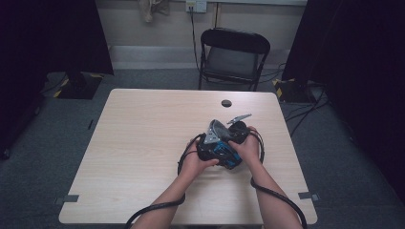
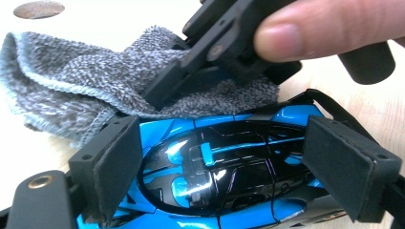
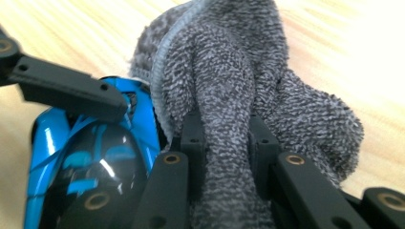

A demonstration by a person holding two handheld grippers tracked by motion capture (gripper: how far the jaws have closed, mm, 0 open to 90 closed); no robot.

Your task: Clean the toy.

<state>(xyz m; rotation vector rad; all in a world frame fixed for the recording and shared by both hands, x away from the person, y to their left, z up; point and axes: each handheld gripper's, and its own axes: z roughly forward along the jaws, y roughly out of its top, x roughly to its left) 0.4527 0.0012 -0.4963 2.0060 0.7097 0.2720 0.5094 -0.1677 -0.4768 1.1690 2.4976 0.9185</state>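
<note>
Two grips: left fingers (image 2: 239,162) clamp a glossy blue-and-black toy car (image 2: 224,167), right fingers (image 3: 222,143) pinch a fuzzy grey cloth (image 3: 239,81).

Toy car (image 2: 224,171) glossy bright blue with black panels and canopy; cloth (image 3: 239,95) mottled grey terry with a pale light-blue hem; gripper jaws matte black with brass-coloured rivets; table (image 1: 143,143) light wood grain, one dark round hole (image 1: 226,103).

Hidden and cut-off parts

Your grey cloth (image 3: 239,95) covers the blue toy car (image 2: 215,167) on one end; the car's lower edge leaves the left gripper view.
</note>
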